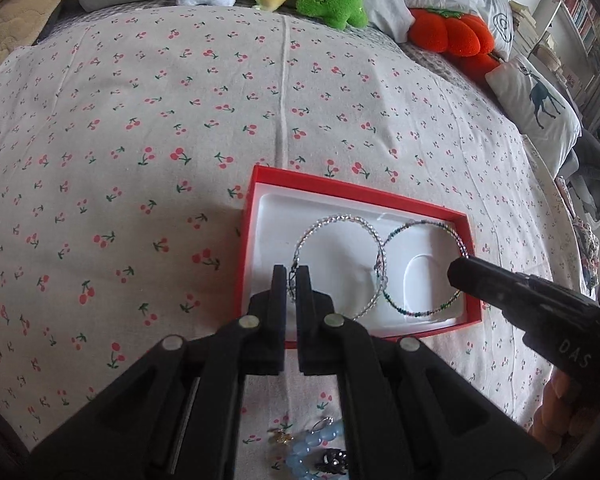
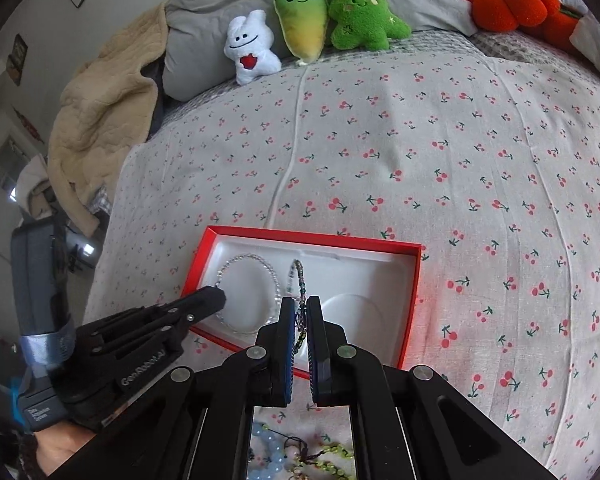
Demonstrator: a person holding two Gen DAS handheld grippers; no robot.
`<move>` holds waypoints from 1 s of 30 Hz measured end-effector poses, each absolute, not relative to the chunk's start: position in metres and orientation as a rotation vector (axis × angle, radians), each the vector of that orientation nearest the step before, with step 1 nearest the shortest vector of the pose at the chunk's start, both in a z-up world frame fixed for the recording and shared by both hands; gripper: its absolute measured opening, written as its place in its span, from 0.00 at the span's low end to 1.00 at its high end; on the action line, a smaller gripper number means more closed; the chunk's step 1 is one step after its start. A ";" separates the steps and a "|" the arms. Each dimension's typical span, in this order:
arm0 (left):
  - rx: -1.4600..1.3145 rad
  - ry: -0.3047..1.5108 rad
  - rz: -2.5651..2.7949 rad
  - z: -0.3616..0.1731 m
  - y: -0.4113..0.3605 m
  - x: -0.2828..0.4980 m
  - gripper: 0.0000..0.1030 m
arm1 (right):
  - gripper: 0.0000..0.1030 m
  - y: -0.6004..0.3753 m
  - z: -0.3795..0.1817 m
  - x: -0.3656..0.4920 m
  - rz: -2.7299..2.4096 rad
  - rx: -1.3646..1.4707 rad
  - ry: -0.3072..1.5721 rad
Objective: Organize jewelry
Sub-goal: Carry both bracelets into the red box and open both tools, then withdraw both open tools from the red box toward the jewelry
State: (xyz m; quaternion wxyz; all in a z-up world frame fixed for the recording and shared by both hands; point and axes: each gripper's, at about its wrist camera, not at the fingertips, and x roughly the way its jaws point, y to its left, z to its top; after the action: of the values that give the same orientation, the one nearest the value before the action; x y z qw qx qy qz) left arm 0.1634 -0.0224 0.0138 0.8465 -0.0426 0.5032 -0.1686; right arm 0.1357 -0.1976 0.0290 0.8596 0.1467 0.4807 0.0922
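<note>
A red box [image 1: 256,216] with a white liner lies on the cherry-print bedspread; it also shows in the right wrist view [image 2: 414,300]. Inside it lie a clear bead bracelet [image 1: 340,220] [image 2: 246,258] and a dark multicolour bead bracelet [image 1: 420,312] [image 2: 300,276]. My left gripper [image 1: 291,280] is shut on the clear bracelet's near edge. My right gripper [image 2: 300,312] is shut on the dark bracelet, and its tip [image 1: 460,276] shows at the box's right side in the left wrist view. The left gripper's tip [image 2: 212,300] shows in the right wrist view.
More loose jewelry lies on the bedspread near me: blue bead bracelets [image 1: 304,452] [image 2: 268,456], a green bead piece [image 2: 332,452] and a dark charm [image 1: 332,460]. Plush toys [image 2: 312,20] and pillows [image 1: 536,108] line the far edge. A beige blanket [image 2: 100,120] hangs at the left.
</note>
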 end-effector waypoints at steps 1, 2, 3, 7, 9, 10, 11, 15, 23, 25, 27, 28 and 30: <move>-0.086 1.063 -0.355 0.014 -0.023 0.164 0.05 | 0.06 -0.201 0.024 0.137 0.176 0.302 1.019; -0.083 1.064 -0.355 0.013 -0.023 0.164 0.05 | 0.06 -0.203 0.020 0.138 0.165 0.301 1.027; -0.080 1.062 -0.355 0.013 -0.024 0.164 0.05 | 0.06 -0.206 0.017 0.139 0.159 0.304 1.034; -0.058 1.034 -0.355 0.018 -0.029 0.161 0.13 | 0.08 -0.210 0.017 0.138 0.149 0.291 1.029; -0.047 1.014 -0.360 0.024 -0.030 0.155 0.33 | 0.11 -0.210 0.023 0.135 0.143 0.280 1.020; -0.042 1.002 -0.354 0.027 -0.030 0.150 0.42 | 0.12 -0.210 0.027 0.132 0.142 0.275 1.013; -0.036 0.995 -0.353 0.030 -0.030 0.146 0.46 | 0.12 -0.210 0.031 0.129 0.140 0.270 1.005; -0.012 0.990 -0.356 0.038 -0.029 0.126 0.57 | 0.13 -0.208 0.043 0.109 0.136 0.242 0.993; 0.021 0.987 -0.322 0.043 -0.019 0.084 0.80 | 0.13 -0.207 0.049 0.062 0.129 0.213 1.002; 0.033 0.996 -0.313 0.040 -0.018 0.075 0.81 | 0.14 -0.208 0.051 0.053 0.120 0.210 1.002; 0.047 1.011 -0.305 0.036 -0.016 0.067 0.82 | 0.16 -0.208 0.052 0.043 0.120 0.205 0.997; 0.049 1.015 -0.302 0.033 -0.014 0.063 0.83 | 0.17 -0.208 0.052 0.039 0.118 0.203 0.996; 0.047 1.022 -0.298 0.028 -0.010 0.057 0.84 | 0.29 -0.207 0.052 0.030 0.126 0.200 0.992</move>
State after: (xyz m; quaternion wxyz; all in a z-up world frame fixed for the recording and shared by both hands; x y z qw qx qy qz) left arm 0.0569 -0.0104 0.0276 0.8613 0.0224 0.4873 -0.1422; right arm 0.0298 -0.2071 0.0516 0.8727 0.0958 0.4750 0.0604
